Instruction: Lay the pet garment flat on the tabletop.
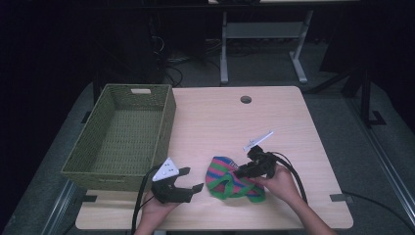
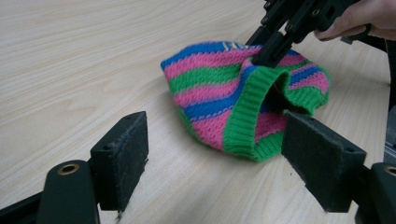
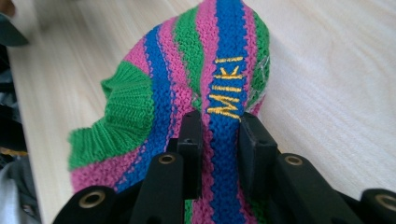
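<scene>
A knitted hat (image 1: 232,178) lies on the light wooden table (image 1: 220,122), near its front edge and to the right of the green woven basket (image 1: 125,134). The hat has stripes in pink, blue and green, and a ribbed green band goes around its opening. In the left gripper view the opening faces the camera and the band (image 2: 245,109) is partly lifted, so the dark inside shows. On one blue stripe yellow stitched letters (image 3: 226,86) read "MIKI" in the right gripper view.

The right gripper (image 3: 219,135) is on the hat's right side, held by the right hand (image 1: 281,183). Its jaws are clenched on a fold of the knit: the blue stripe with pink edges runs up between the two black pads. In the left gripper view this same gripper (image 2: 275,44) comes down from above and pinches the hat at the top of the band.

The left gripper (image 1: 188,178) is between the basket and the hat, just beside the hat and not touching it. Its jaws are spread wide and hold nothing. The left hand (image 1: 156,208) holds it low above the table.
</scene>
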Available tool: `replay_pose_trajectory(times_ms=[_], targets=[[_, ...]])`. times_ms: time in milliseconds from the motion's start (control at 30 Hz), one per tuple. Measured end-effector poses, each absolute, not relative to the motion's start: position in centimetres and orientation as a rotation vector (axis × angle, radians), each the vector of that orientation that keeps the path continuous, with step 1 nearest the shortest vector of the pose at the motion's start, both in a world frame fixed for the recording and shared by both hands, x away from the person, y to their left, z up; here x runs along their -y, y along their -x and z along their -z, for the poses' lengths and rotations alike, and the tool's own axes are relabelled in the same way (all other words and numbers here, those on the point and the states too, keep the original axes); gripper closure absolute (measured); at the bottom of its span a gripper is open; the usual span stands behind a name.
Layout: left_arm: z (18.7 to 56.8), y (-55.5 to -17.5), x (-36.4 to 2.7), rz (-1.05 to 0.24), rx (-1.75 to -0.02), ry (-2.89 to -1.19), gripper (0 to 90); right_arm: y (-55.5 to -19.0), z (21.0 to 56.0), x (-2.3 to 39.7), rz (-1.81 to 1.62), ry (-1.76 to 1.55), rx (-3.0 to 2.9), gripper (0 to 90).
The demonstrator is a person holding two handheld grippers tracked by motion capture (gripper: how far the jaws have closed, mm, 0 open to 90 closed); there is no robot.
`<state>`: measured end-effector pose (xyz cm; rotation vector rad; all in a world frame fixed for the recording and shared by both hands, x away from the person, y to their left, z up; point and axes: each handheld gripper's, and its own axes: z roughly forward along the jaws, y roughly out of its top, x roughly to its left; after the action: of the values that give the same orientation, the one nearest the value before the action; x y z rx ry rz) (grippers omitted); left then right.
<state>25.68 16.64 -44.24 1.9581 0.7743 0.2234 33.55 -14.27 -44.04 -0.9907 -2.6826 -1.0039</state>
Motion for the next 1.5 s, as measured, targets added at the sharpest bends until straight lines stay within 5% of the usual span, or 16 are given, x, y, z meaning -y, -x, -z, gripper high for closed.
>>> replay_pose_trajectory(times_ms=[500, 733, 1000, 1500], targets=[[44.2, -25.7, -16.7, -0.222, -0.774, -1.953, 22.6, -33.3, 44.5, 13.6, 0.945, 0.919, 2.762, 53.7], [44.3, -25.7, -16.5, -0.221, -0.77, -1.958, 22.6, -32.6, 41.8, 15.0, 1.038, 0.878, 2.761, 45.3], [44.3, -25.8, -16.5, -0.219, -0.775, -1.957, 22.6, -29.7, 39.5, 15.4, 1.116, 0.659, 2.751, 42.9], [44.4, -25.8, -16.5, -0.207, -0.774, -1.961, 22.6, -27.9, 41.9, 11.6, 0.924, 0.391, 2.89, 45.7]])
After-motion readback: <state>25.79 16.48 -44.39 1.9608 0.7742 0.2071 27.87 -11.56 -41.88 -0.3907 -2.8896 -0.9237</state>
